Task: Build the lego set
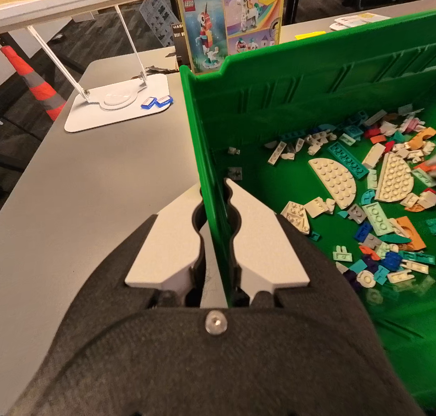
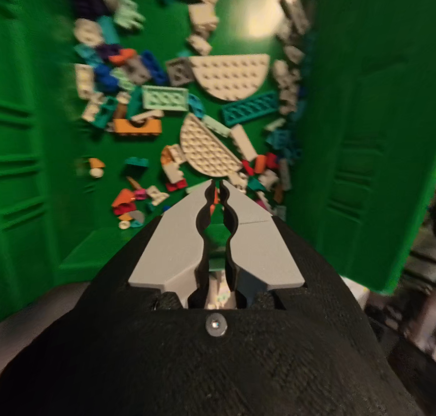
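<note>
A: Left gripper (image 1: pixel 213 182) is seen clamped on the side wall of the green bin (image 1: pixel 306 93), one finger outside, one inside. Bin is being steadied, it appears; no brick is held.

B: Right gripper (image 2: pixel 216 182)?

A: Nearly closed, a narrow slit left between the tips. Nothing is seen pinched at the tips; orange pieces show through the slit, but whether they are gripped or just lying beneath cannot be told, as the frame is blurred. It is pointed down into the bin from the open end.

B: Parts location?

A: Loose lego pieces (image 2: pixel 132 79) are scattered over the bin floor. No assembly is seen started. Closest to the right tips: a tan half-round plate (image 2: pixel 207 149), just ahead of them, its curved edge nearest and its straight edge running diagonally away up-left. A second tan half-round plate (image 2: pixel 230 75) lies farther on, flat edge turned away.

B: Which arm is nearer?

A: Right, clearly. Left is occupied at the wall, with the pile off to its right.

B: Reference?

A: Set box (image 1: pixel 230 24) is stood on the grey table (image 1: pixel 99 180) behind the bin.
</note>
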Available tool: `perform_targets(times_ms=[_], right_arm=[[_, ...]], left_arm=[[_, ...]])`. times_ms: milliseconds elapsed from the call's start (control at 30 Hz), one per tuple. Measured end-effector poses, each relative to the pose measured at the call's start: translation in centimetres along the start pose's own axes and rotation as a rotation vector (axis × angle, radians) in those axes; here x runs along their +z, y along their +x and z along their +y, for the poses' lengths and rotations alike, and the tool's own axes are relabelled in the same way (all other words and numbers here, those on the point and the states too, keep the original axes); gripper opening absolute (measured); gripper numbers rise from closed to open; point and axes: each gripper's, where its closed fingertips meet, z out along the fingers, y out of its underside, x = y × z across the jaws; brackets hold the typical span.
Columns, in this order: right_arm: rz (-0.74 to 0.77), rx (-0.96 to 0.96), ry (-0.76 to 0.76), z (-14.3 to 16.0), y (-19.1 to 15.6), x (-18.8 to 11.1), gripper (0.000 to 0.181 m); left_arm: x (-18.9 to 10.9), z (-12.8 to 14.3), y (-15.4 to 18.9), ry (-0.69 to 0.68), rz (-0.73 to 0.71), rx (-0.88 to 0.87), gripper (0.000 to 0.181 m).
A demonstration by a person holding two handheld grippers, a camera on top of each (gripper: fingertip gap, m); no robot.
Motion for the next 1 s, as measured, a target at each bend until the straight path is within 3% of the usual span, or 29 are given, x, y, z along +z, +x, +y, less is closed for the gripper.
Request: perform_targets(times_ms=[133, 300, 533, 800, 1000], right_arm=[[0.158, 0.036, -0.083, 1.5, 2.8, -0.2, 0.000], [0.265, -0.109, -0.192, 2.7, 3.8, -0.3, 0.000], [0.219, -0.319, -0.255, 2.7, 1.6, -0.2, 0.000], [0.215, -0.378, -0.383, 3.0, 0.7, 0.2, 0.000], [0.185, -0.371, -0.338, 1.7, 0.2, 1.1, 0.000]], left_arm=[[-0.1, 0.0, 0.0, 0.006, -0.001, 0.001, 0.009], [-0.1, 0.0, 0.0, 0.005, -0.001, 0.001, 0.009], [-0.1, 0.0, 0.0, 0.009, -0.002, 0.002, 0.009], [-0.1, 0.0, 0.0, 0.009, -0.001, 0.004, 0.009], [-0.1, 0.0, 0.0, 0.007, -0.001, 0.005, 0.009]])
